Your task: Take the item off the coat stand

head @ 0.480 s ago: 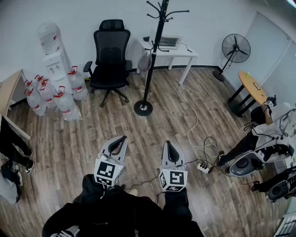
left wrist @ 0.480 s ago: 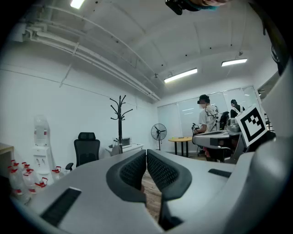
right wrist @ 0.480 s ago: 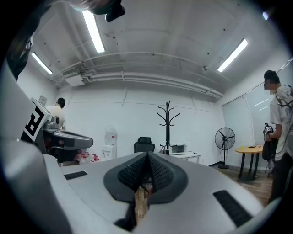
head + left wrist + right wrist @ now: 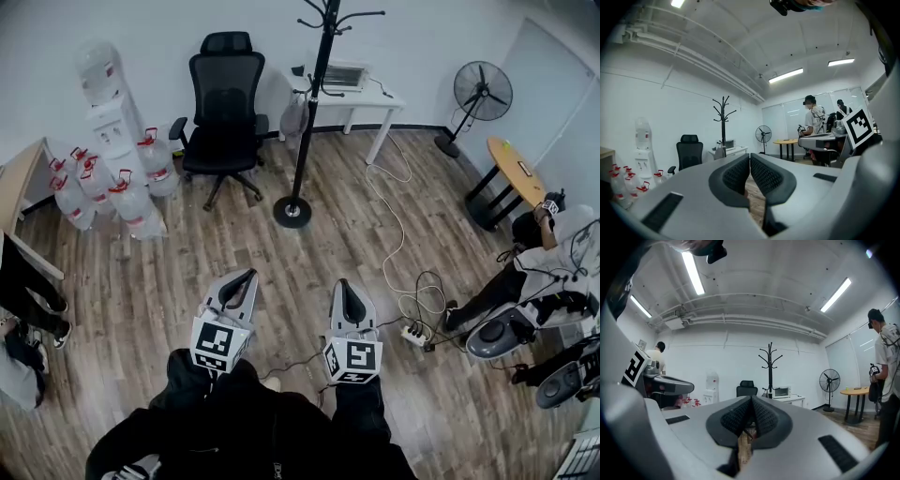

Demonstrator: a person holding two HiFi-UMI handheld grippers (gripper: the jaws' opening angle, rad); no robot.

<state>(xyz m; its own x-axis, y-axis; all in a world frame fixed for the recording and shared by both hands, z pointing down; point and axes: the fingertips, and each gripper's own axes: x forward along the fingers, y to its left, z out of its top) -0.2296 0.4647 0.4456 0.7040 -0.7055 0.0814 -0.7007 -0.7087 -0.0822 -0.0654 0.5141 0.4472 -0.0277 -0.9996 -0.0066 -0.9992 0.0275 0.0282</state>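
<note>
The whole head view has slid a little. The wooden floor [image 4: 187, 272], the office chair [image 4: 223, 98] and the coat stand [image 4: 310, 103] all sit slightly higher in the frame than half a second ago. The upper edge now crops the stand's top hooks harder. I read this as the person edging forward or tipping the head, not as anything in the room moving. The stand is in the upper middle of the frame, well apart from both grippers at the lower middle.

The item, a pale bag [image 4: 294, 118], hangs low on the left side of the stand, just beside the pole and in front of the white table [image 4: 366, 101]. It hangs on the stand as it did before, and nothing touches it.

The left gripper [image 4: 247, 278] and right gripper [image 4: 344, 285] keep their places side by side at lower centre, pointing up the frame toward the stand. In each gripper's own view the ribbed pads meet at the tips with nothing between them, so both are closed and empty.

Judging from this, the task is only at the approach. Most of the floor between person and stand is still to cross, and one gripper's jaws will have to part before they can take the bag.
</note>
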